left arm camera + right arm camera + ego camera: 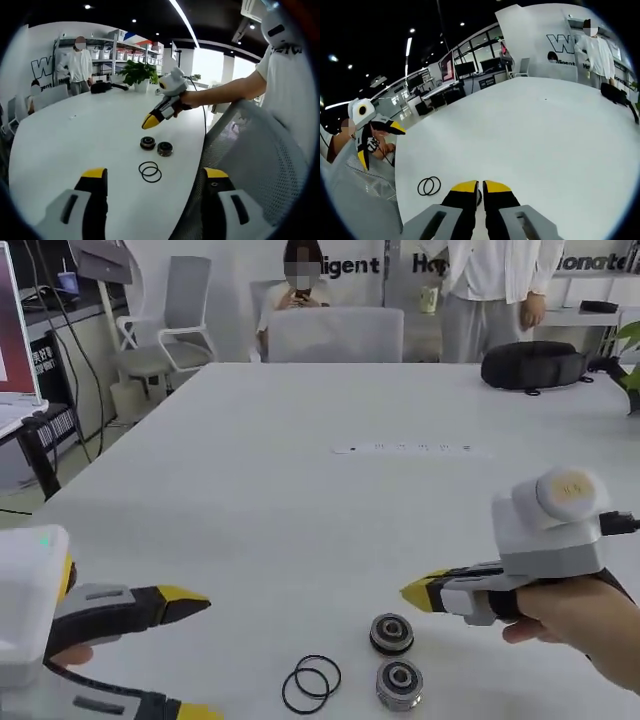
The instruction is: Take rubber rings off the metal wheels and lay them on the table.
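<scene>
Two rubber rings [311, 683] lie overlapping on the white table [300, 490], just beside two metal wheels [391, 633] that appear bare, though they are too small to be sure. The left gripper [195, 655] hangs spread wide and empty near the rings. The right gripper [481, 187] hovers beside the wheels, clenched on nothing.

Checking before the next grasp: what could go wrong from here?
1. The two rubber rings overlap right beside the near wheel; jaws reaching for that wheel could drag them.
2. Wheels and rings sit close to the near edge of the table, so a nudge might push one off.
3. The right gripper hangs by the far wheel with jaws shut; it likely must open first.
</scene>
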Motion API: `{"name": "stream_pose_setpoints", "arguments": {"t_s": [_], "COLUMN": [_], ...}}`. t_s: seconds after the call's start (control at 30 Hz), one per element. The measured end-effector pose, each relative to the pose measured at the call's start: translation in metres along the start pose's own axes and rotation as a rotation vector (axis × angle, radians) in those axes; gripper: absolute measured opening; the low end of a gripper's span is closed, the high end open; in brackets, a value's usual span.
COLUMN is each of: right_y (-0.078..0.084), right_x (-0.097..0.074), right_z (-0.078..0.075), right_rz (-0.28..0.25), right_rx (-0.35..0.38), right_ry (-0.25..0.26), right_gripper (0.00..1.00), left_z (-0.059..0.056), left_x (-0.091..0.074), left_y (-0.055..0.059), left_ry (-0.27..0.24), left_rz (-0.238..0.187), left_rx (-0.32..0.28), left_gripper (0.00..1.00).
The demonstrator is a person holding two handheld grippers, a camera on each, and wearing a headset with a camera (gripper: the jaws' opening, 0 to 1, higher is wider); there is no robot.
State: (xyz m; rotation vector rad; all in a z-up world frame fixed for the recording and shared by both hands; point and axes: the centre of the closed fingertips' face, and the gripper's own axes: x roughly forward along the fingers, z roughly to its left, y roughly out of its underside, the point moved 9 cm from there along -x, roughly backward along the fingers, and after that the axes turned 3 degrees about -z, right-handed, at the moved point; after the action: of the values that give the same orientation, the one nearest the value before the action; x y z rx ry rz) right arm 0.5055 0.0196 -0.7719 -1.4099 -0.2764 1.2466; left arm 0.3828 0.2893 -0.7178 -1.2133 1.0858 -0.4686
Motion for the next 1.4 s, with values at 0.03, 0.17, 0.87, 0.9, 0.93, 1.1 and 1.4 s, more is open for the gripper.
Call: {"name": "stream_pose_setpoints", "arguments": {"t_s": [0.03, 0.17, 0.87, 0.9, 0.93, 1.1, 1.4], "right_y": [0.001, 0.010, 0.019, 0.021, 0.021, 0.023, 0.027], "right_x": [0.000, 0.003, -0.002, -0.002, -0.002, -0.002, -0.001], "right_z": [-0.001, -0.002, -0.005, -0.005, -0.005, -0.002, 0.002], "right_rz": [0.007, 0.047, 0.122, 0.133, 0.141, 0.167, 0.200], "right_rx": [-0.003, -0.011, -0.051, -0.061, -0.070, -0.110, -0.159], "right_ry": [0.001, -0.003, -0.034, -0.038, -0.042, -0.059, -0.079], "right_gripper": [0.01, 0.01, 0.03, 0.03, 0.04, 0.06, 0.11], "left_z": [0.003, 0.013, 0.021, 0.022, 0.022, 0.024, 0.033], "left_x": [0.000, 0.007, 0.067, 0.070, 0.073, 0.090, 0.122], "left_y": [-0.005, -0.024, -0.065, -0.067, -0.068, -0.079, -0.083], "left_ry": [0.002, -0.006, 0.118, 0.119, 0.118, 0.101, 0.061], "left_rz": [-0.002, -0.005, 0.007, 0.004, 0.001, -0.052, -0.090], "left_rx": [0.013, 0.071, 0.201, 0.202, 0.202, 0.205, 0.197], "left_gripper": [0.74, 0.74, 0.71, 0.71, 0.70, 0.67, 0.59]}}
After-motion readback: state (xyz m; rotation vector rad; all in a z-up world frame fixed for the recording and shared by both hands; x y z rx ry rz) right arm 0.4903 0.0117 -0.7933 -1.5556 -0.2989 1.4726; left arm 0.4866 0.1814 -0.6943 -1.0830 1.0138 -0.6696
